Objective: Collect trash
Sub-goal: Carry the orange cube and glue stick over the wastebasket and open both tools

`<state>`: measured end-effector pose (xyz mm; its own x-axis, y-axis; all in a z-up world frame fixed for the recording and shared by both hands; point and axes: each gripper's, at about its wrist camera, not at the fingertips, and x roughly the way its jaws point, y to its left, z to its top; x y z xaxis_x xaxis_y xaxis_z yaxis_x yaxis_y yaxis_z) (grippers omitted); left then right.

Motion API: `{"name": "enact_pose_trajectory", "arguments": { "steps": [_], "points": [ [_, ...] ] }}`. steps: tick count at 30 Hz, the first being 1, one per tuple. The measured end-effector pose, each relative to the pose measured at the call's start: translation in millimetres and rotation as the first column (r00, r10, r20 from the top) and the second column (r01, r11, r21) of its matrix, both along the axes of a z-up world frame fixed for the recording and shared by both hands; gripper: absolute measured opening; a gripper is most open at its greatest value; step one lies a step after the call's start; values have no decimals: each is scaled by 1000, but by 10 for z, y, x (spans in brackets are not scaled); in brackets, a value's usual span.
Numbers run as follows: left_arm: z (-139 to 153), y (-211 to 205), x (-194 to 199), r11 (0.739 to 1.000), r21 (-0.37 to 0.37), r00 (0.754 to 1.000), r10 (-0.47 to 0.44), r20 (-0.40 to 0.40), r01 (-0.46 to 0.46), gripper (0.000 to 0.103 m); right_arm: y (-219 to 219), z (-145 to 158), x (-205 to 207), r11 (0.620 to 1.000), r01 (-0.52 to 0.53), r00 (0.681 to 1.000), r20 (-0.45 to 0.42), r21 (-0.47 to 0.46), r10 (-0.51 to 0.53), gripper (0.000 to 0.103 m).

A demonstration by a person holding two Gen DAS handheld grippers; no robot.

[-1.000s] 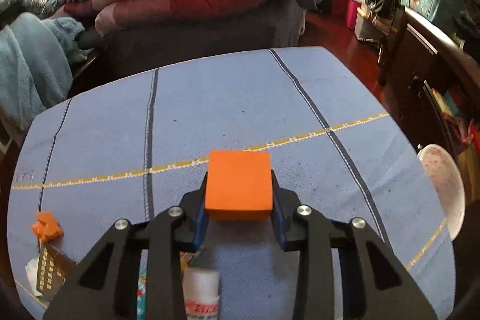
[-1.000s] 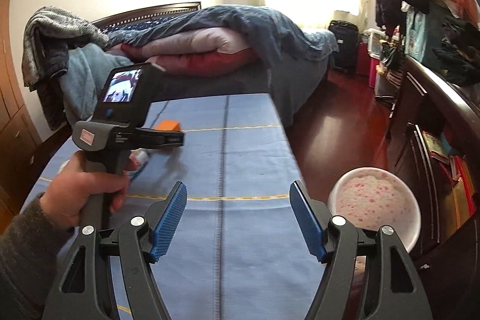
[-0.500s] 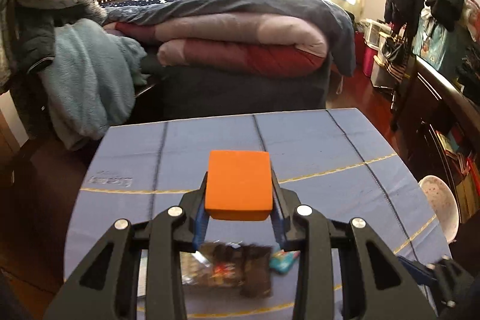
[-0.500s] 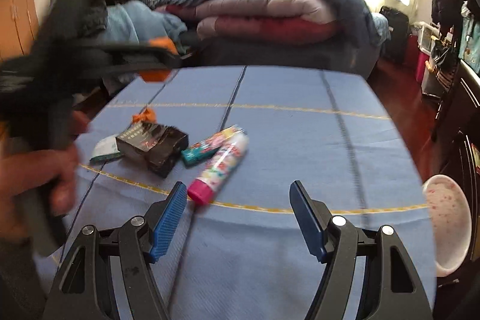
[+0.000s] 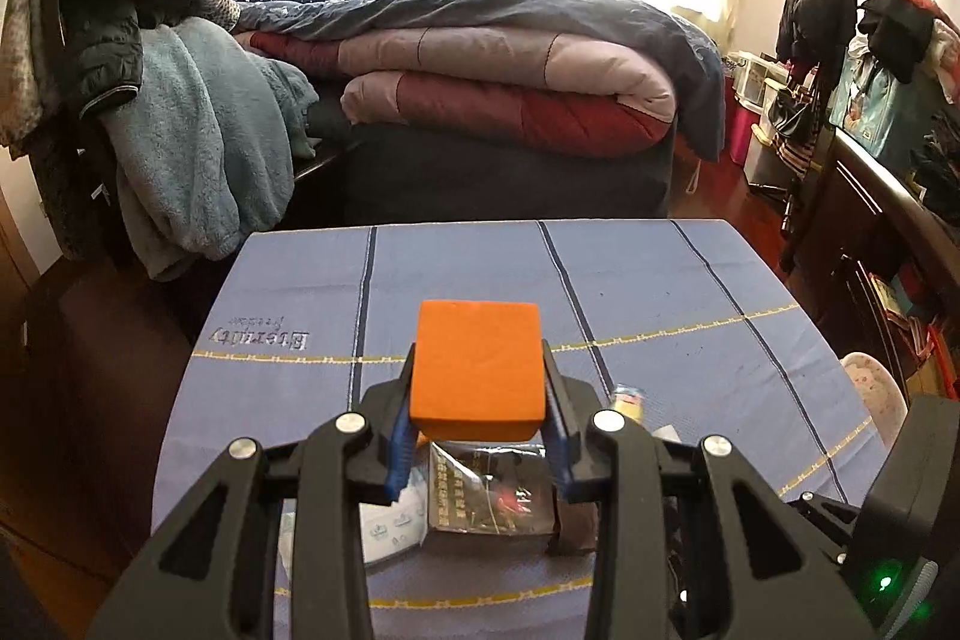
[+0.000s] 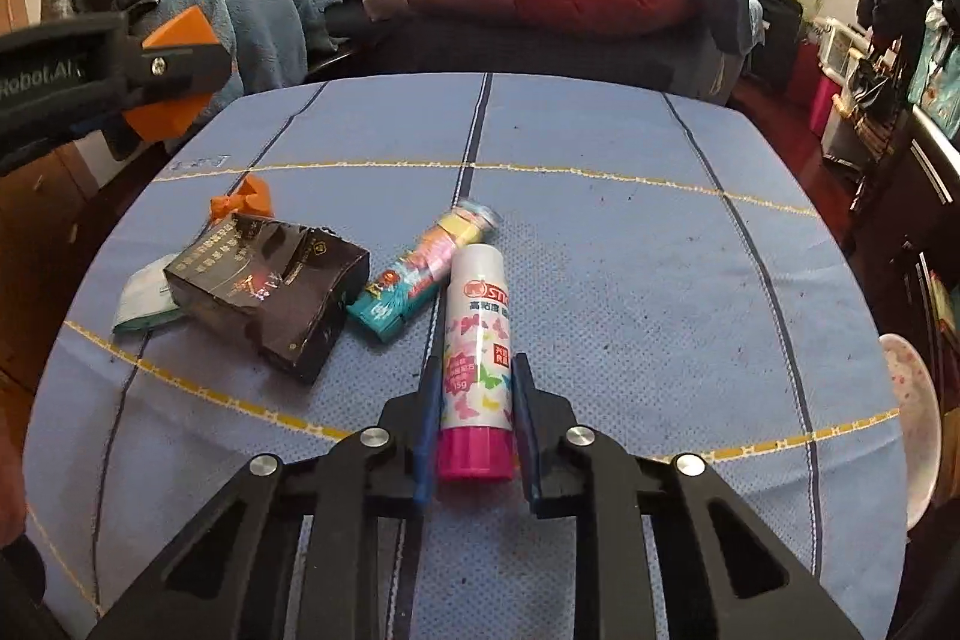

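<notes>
My left gripper point(image 5: 478, 388) is shut on an orange block point(image 5: 477, 370) and holds it above the blue table; it also shows in the right wrist view point(image 6: 174, 70) at upper left. My right gripper point(image 6: 474, 388) is shut on a white and pink glue stick point(image 6: 477, 340) that lies on the table. A crumpled black packet point(image 6: 270, 289), a teal candy wrapper point(image 6: 420, 268), a white wrapper point(image 6: 144, 295) and a small orange scrap point(image 6: 246, 199) lie left of the glue stick.
The blue striped cloth point(image 6: 630, 250) covers the table. A pink speckled bin point(image 6: 909, 418) stands off the table's right edge. A bed with piled quilts point(image 5: 510, 70) lies behind. A dark cabinet point(image 5: 888, 232) runs along the right.
My left gripper lifted the orange block up and back to the left. My right gripper swung from the bin to the trash pile and closed on the glue stick.
</notes>
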<state>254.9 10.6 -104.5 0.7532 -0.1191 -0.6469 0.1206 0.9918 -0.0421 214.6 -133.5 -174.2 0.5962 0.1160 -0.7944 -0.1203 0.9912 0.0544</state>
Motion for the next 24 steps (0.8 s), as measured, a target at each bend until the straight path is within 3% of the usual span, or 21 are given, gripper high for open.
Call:
{"name": "enact_pose_trajectory", "arguments": {
  "steps": [24],
  "points": [
    [167,-929,-157,994,59,995,-95,43,92,36,-947,358,-479,989,26,995,89,144,-39,22]
  ]
}}
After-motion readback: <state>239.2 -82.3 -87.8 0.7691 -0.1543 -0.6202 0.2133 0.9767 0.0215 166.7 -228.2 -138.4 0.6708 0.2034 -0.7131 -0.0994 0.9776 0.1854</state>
